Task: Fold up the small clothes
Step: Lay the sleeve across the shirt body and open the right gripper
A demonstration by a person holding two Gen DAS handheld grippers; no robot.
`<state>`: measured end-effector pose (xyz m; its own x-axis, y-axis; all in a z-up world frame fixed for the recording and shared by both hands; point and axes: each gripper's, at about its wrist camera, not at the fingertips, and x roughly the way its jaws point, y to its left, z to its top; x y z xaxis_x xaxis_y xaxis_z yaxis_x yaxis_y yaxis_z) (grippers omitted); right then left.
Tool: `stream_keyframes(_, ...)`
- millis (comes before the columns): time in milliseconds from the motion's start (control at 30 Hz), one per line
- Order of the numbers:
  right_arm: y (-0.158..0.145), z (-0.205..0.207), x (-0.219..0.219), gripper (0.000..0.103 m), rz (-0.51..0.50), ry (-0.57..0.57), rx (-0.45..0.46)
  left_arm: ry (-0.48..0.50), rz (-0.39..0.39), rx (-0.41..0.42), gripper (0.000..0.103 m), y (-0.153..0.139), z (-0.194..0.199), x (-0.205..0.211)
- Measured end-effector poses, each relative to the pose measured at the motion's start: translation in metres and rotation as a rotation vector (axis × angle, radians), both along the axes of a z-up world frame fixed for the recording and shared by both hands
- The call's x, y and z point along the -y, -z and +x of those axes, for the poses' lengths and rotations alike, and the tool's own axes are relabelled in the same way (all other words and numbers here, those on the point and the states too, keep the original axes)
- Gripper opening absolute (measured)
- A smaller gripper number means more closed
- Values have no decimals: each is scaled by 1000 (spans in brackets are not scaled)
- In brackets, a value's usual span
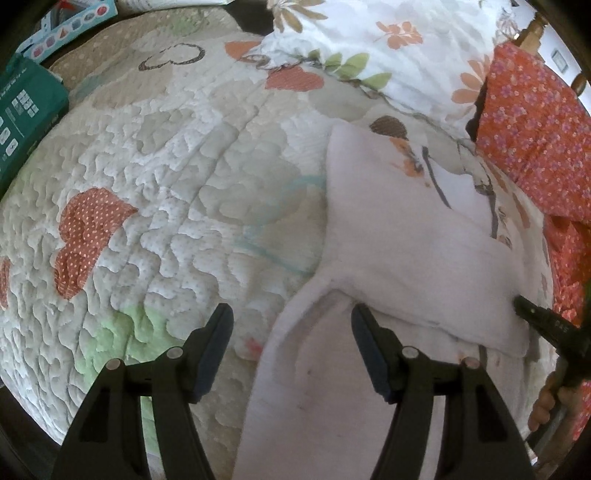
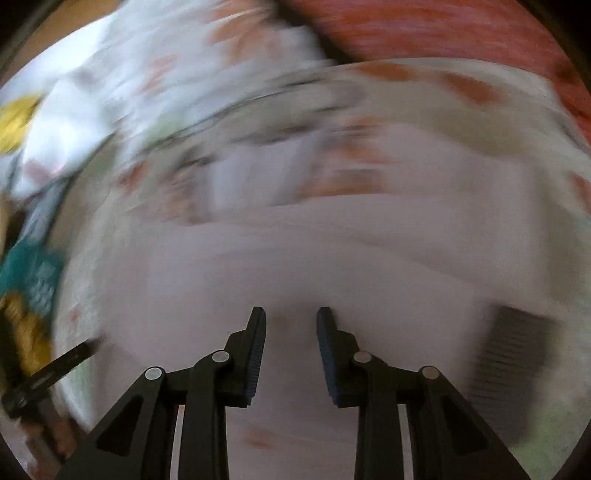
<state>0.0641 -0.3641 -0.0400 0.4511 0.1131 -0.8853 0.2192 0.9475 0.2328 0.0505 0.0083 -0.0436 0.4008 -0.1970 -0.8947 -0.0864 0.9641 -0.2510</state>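
Note:
A pale pink small garment [image 1: 399,243] lies on the quilted bedspread [image 1: 177,177], partly folded, with one flap laid over its lower part. My left gripper [image 1: 291,314] is open, its right finger over the garment's lower left edge and its left finger over the quilt. My right gripper [image 2: 291,317] is open with a narrower gap, right above the pink garment [image 2: 295,258]; this view is heavily blurred. A right gripper fingertip [image 1: 524,304] shows at the garment's right edge in the left wrist view. The left gripper [image 2: 62,363] shows at the lower left of the right wrist view.
A white floral pillow [image 1: 369,40] lies at the back. An orange flowered cloth [image 1: 535,140] lies to the right. A teal package [image 1: 26,110] and a colourful box [image 1: 70,26] sit at the far left. A dark ribbed patch [image 2: 513,358] is at the lower right.

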Motion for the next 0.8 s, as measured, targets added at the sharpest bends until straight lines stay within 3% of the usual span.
stream_keyframes(100,-2,-29,46,32,-10,111,-9,27,22,34,66,-7,-4,14)
stream_keyframes(167,-7,-46,60,32,58,125,21,44,35,49,67,-10,-7,24)
stream_keyframes(200,-12,-55,61,32,41,132,24,54,46,57,68,-11,-9,29)
stream_keyframes(367,-35,-90,38,45,-145,56,67,89,83,66,69,-9,-16,51)
stream_keyframes(533,-40,-110,29,48,-123,28,133,73,92,126,69,-14,-35,65)
stream_keyframes(667,-47,-101,13,49,-86,1,168,80,135,190,69,-18,-57,81)
stream_keyframes(800,-54,-101,-9,54,-143,-32,196,101,188,239,69,-28,-72,95)
